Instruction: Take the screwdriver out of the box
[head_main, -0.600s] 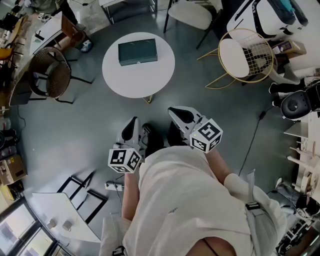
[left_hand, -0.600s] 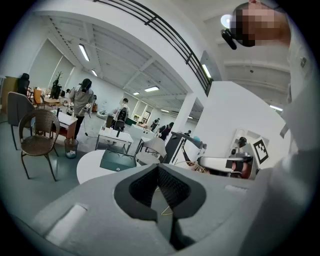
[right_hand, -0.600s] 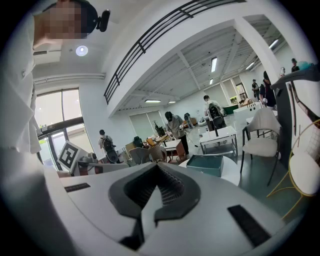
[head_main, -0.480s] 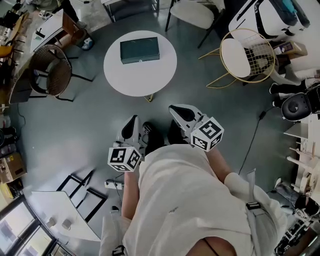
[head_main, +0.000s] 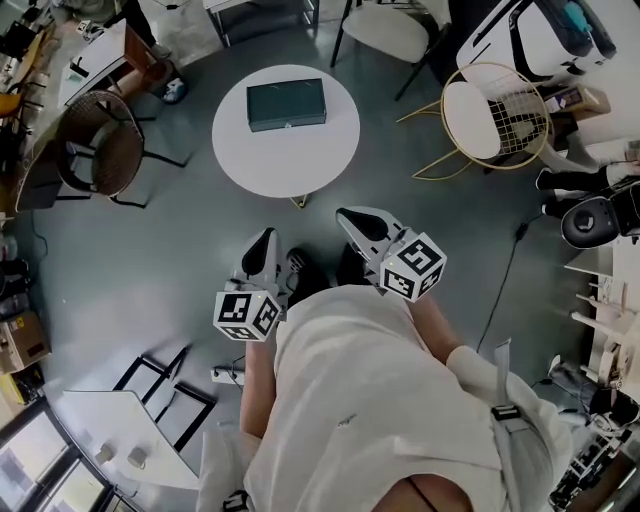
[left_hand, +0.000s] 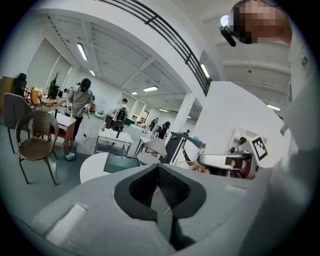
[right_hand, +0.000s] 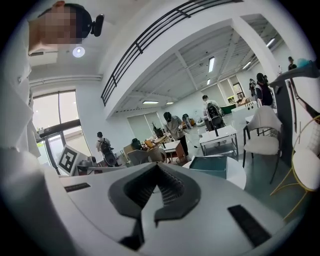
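Observation:
A dark green box (head_main: 287, 104) lies shut on a round white table (head_main: 286, 150) some way ahead of me; no screwdriver shows. The same box (left_hand: 120, 163) (right_hand: 209, 165) appears far off in both gripper views. My left gripper (head_main: 266, 243) is held close to my body, shut with nothing in it. My right gripper (head_main: 350, 222) is beside it, also shut and empty. Both point roughly toward the table, well short of it.
A wicker chair (head_main: 101, 150) stands left of the table, a gold wire chair (head_main: 492, 115) to its right, a white chair (head_main: 385, 28) behind. Desks and cables line the left and right edges. Several people stand far off in the gripper views. Grey floor lies between me and the table.
The table and box have shifted slightly rightward and nearer in the head view. Both grippers keep their pose, shut.

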